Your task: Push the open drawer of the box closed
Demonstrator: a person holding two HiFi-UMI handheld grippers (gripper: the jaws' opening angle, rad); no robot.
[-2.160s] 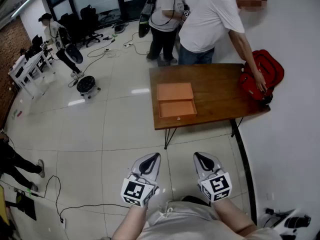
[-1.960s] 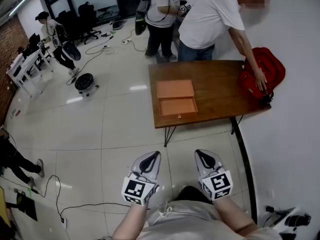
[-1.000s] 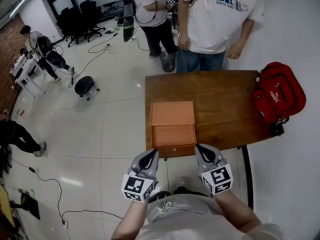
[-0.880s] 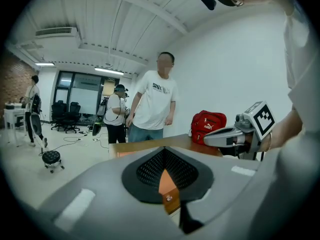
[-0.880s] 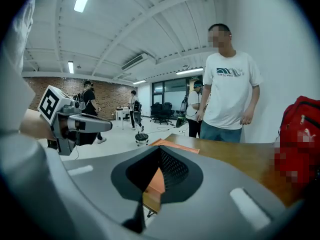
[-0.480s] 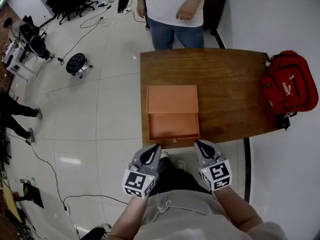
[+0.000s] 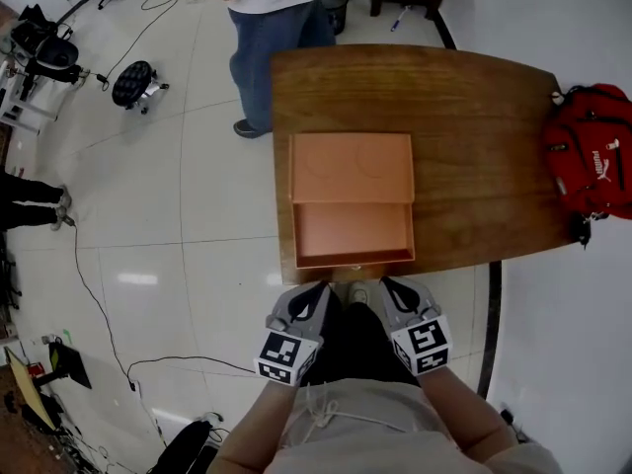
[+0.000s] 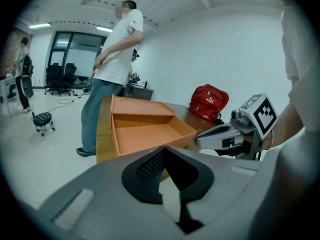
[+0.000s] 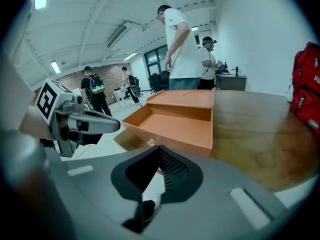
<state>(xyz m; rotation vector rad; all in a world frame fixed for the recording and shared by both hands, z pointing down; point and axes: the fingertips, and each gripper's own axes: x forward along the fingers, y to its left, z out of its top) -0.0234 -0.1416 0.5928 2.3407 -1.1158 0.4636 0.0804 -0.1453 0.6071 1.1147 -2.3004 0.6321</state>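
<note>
"Where are the tools?"

"The left gripper (image 7: 314,294) and right gripper (image 7: 391,289), both clenched on nothing, have now reached the desk's (image 7: 474,136) near edge, just short of the drawer (image 7: 354,230) front."

"And the drawer?"

"Still pulled out of the box (image 7: 351,166) toward that edge. The approach looks finished, and the push seems next."

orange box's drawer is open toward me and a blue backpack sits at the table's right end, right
No: the backpack is red, not blue, as the head view shows. The drawer of the orange box is open toward you.
</note>
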